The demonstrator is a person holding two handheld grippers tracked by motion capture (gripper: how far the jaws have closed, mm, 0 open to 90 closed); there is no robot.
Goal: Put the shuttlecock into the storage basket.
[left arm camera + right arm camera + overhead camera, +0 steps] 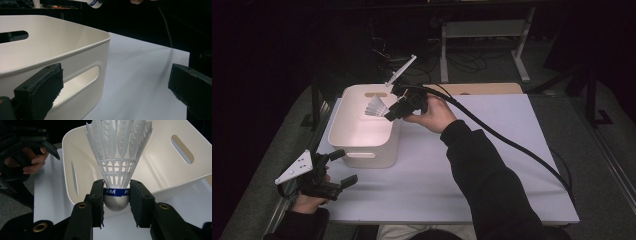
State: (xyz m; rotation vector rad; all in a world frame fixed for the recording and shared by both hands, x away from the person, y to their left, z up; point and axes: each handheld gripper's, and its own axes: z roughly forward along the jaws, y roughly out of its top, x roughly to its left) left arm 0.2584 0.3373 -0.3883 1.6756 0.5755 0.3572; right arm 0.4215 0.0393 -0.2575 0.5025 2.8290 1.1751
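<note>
- High view: the right gripper [396,111] hangs over the right rim of the white bin [362,150], which stands at the left on the white table [492,165]. A white shuttlecock [376,107] is clamped in its jaws, feathers pointing left above the bin's hollow.
- High view: the left gripper [341,167] rests at the table's near left corner, just beside the bin's front wall, with its jaws standing apart and nothing between them.
- Left gripper view: the two black jaws stand wide apart; the left one lies close against the bin [75,57] near its handle slot, though I cannot tell whether it touches. Bare table [140,82] shows between the jaws.
- Right gripper view: the right gripper [117,195] pinches the shuttlecock [117,157] by the blue band above its rounded cork, feathers fanning away over the bin [160,167]. The left gripper [32,140], in the person's hand, sits at upper left beyond the bin.
</note>
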